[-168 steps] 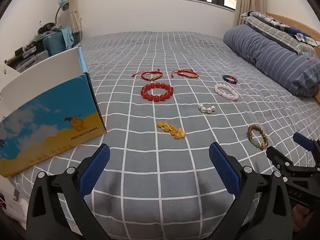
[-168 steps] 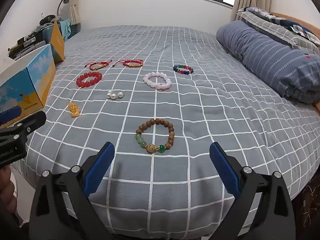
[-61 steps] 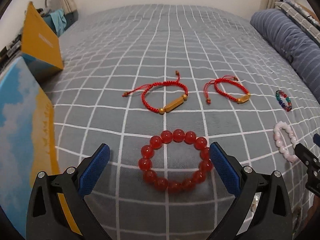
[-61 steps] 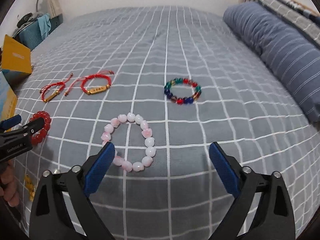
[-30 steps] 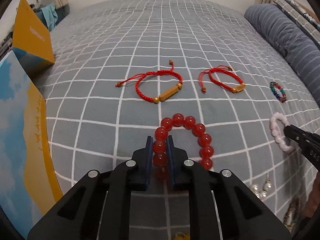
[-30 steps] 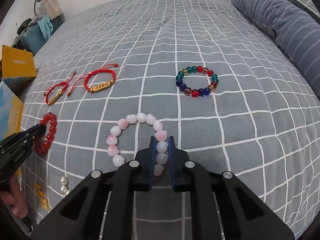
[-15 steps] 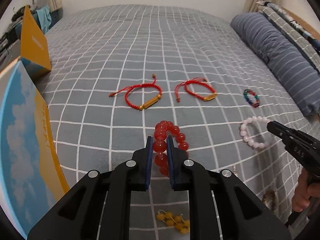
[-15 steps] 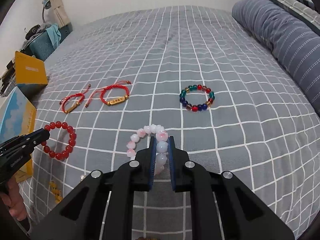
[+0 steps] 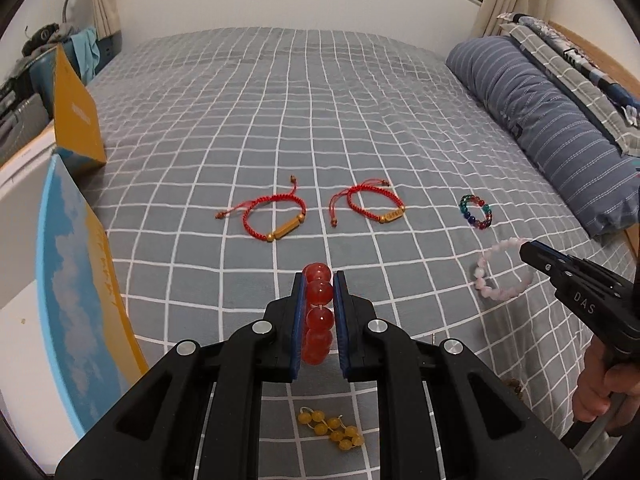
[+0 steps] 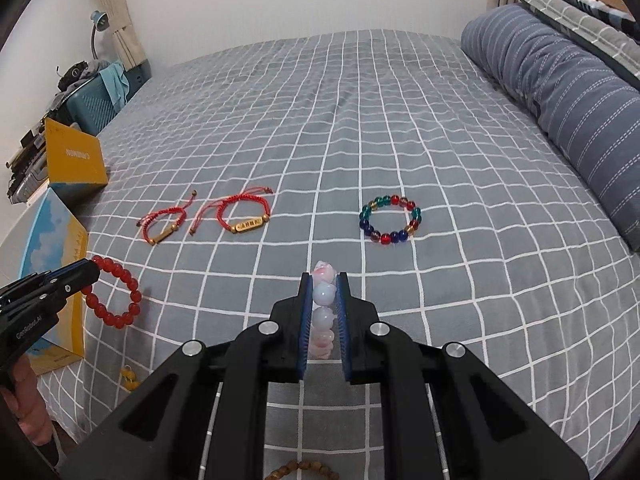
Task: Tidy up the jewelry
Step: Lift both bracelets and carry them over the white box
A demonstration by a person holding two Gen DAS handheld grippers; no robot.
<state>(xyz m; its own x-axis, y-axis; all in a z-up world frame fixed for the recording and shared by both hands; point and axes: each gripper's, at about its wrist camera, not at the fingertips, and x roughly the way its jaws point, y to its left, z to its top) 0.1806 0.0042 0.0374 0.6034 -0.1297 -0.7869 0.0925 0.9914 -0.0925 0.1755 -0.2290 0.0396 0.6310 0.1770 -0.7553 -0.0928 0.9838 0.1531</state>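
My left gripper (image 9: 318, 280) is shut on the red bead bracelet (image 9: 319, 316), held edge-on above the grey checked bed; in the right wrist view that bracelet (image 10: 120, 300) hangs from the left gripper (image 10: 92, 272). My right gripper (image 10: 323, 280) is shut on the pink bead bracelet (image 10: 323, 308), which dangles from it (image 9: 502, 276) at the right of the left wrist view. On the bed lie two red cord bracelets (image 9: 276, 216) (image 9: 374, 206), a multicoloured bead bracelet (image 10: 390, 220) and an amber bead strand (image 9: 332, 428).
A blue and yellow box (image 9: 76, 292) with an open lid stands at the bed's left edge. A rolled striped duvet (image 9: 548, 124) lies along the right side. A wooden bead bracelet (image 10: 300, 468) peeks out under the right gripper. A hand (image 9: 604, 388) holds the right gripper's handle.
Both grippers, shut on their bracelets, have risen from the bed. The red and pink bracelets have left the cover and now hang in the air.
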